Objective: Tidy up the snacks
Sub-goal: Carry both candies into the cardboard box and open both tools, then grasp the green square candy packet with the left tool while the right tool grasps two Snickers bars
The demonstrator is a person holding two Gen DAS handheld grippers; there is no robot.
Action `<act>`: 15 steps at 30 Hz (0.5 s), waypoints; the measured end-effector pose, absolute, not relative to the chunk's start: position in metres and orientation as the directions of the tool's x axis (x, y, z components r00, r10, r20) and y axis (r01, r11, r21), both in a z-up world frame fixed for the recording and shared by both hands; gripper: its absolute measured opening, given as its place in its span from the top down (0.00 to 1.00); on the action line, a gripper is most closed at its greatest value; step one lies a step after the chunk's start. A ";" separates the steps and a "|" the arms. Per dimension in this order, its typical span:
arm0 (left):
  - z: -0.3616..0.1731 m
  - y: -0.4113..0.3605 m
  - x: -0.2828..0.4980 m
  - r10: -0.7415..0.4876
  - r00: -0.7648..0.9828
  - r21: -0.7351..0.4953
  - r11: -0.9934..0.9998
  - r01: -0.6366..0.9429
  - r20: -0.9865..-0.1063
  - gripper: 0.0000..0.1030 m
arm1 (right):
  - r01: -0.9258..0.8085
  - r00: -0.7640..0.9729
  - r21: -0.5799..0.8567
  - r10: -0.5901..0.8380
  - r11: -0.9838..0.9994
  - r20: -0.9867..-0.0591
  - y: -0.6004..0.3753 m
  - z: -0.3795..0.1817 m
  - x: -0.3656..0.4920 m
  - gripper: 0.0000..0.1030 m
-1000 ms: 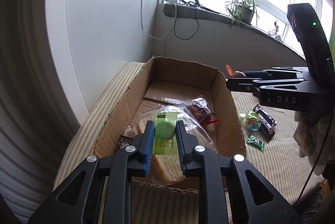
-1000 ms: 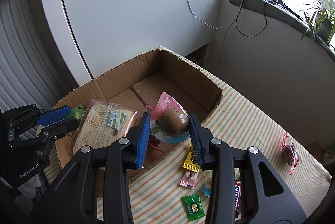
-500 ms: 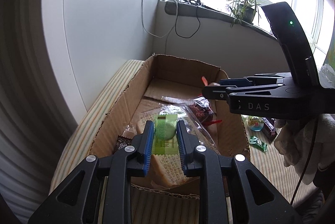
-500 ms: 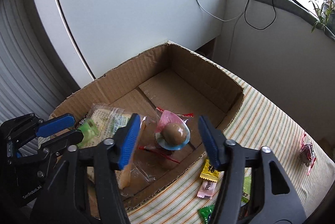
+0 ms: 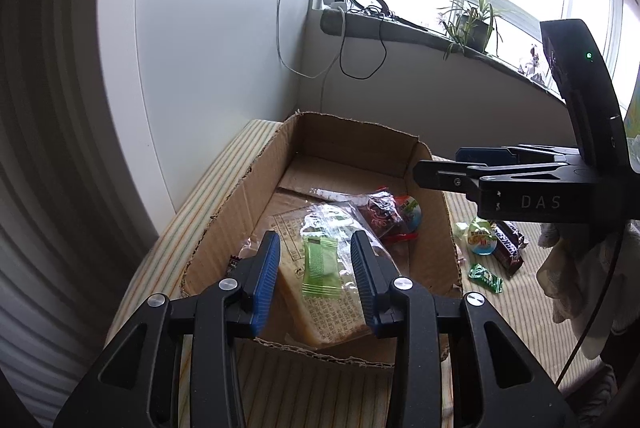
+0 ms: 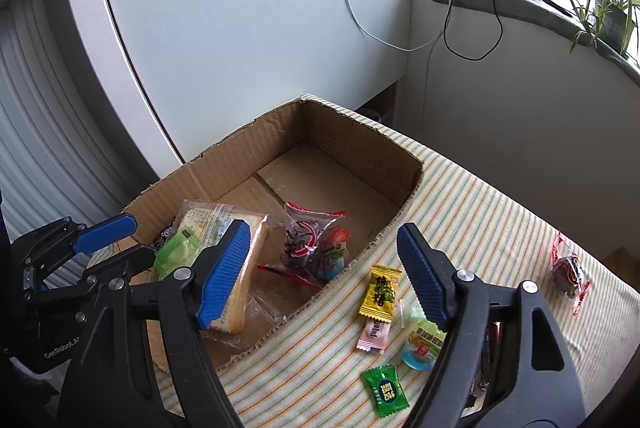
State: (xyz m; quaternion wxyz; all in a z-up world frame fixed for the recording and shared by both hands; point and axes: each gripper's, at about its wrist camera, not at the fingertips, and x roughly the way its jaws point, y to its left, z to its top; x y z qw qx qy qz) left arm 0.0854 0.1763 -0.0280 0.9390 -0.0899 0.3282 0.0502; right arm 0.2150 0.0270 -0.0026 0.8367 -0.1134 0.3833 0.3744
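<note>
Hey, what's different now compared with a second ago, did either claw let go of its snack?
Both did. The right claw dropped its round pink-wrapped snack into the cardboard box and pulled back over the striped cloth, jaws still opening with nothing between them. The left claw is opening too; its green candy now lies loose on the bread packet. Box and table sweets stayed put.

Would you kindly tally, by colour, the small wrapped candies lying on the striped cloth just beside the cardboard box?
Yellow candy: 1
Pink candy: 1
Green candy: 1
Total: 3
</note>
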 end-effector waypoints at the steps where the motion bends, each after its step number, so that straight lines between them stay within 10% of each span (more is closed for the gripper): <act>1: -0.027 0.174 0.085 0.033 0.779 -0.135 0.979 -0.150 -0.626 0.66 | -0.709 0.431 0.097 0.538 0.699 -0.725 0.020 -0.001 0.215 0.23; 15: -0.016 0.120 0.084 -0.038 0.790 -0.135 0.989 -0.056 -0.612 0.66 | -0.626 0.490 0.070 0.462 0.776 -0.739 -0.090 0.001 0.218 0.23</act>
